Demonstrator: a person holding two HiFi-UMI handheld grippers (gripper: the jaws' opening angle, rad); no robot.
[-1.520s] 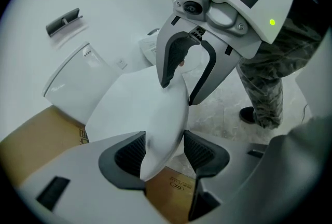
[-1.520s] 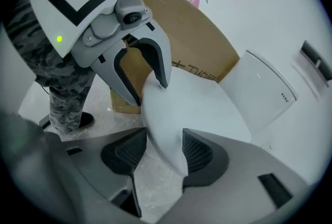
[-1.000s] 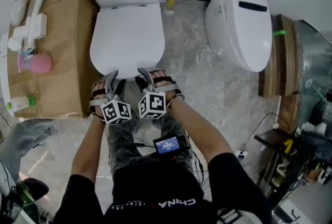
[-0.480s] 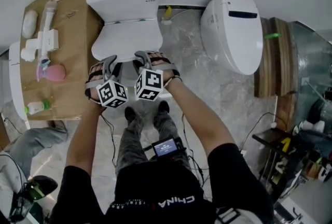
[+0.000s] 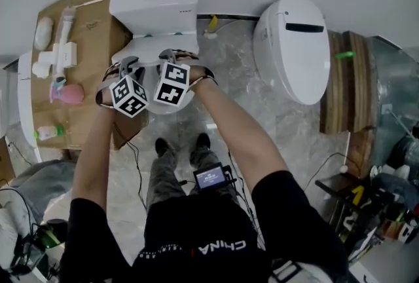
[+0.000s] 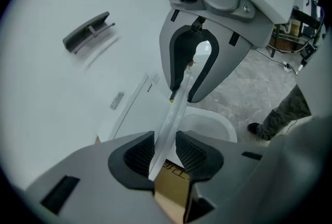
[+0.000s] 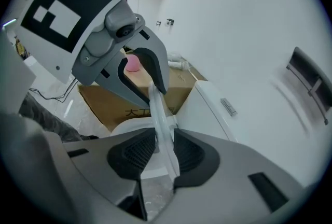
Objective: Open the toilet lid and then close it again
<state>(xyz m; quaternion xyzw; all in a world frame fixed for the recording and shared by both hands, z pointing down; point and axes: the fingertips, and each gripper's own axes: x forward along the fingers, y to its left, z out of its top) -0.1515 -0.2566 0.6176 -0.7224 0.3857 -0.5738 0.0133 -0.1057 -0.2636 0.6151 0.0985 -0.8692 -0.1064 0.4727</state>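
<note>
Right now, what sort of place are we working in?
Probably a workshop or test space, not a home bathroom: the toilet stands beside a second toilet, a cardboard box holding loose fittings sits alongside, and tool clutter fills the right edge.

- Head view: up high, looking steeply down; tank (image 5: 155, 3) at the far end, the person's legs (image 5: 171, 173) near.
- Left gripper view: right up against the raised lid (image 6: 174, 114) edge, facing right.
- Right gripper view: same edge, facing left toward the cardboard box (image 7: 174, 88).
- All three share the tank.
</note>
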